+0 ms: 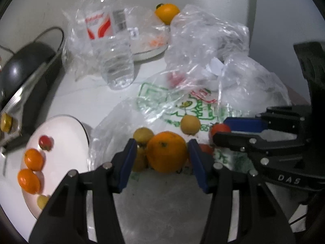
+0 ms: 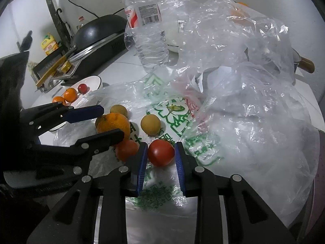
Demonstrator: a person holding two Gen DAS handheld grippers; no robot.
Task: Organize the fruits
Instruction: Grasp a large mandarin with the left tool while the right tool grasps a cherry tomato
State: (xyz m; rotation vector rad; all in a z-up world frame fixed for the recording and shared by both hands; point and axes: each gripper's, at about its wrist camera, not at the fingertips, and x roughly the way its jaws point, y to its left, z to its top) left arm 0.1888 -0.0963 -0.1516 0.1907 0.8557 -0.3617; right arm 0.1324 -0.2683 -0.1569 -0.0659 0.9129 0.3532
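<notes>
My left gripper [image 1: 162, 152] straddles a large orange [image 1: 166, 151] that lies on a printed plastic bag [image 1: 182, 105]; its jaws stand open, close to the fruit's sides. My right gripper [image 2: 161, 154] is shut on a red tomato [image 2: 161, 152] on the same bag. A second tomato [image 2: 127, 150] lies left of it. Yellow-brown round fruits [image 2: 150, 124] lie nearby. A white plate [image 1: 67, 142] at the left holds two small oranges [image 1: 33, 159], a cherry tomato [image 1: 45, 142] and a yellow fruit. The right gripper also shows in the left wrist view [image 1: 233, 131].
A clear water bottle [image 1: 113, 46] stands behind the bags. Crumpled clear plastic bags [image 2: 243, 81] cover the right side. A black wok on a cooker [image 2: 97, 34] is at the left. A far plate with an orange [image 1: 167, 12] sits at the back.
</notes>
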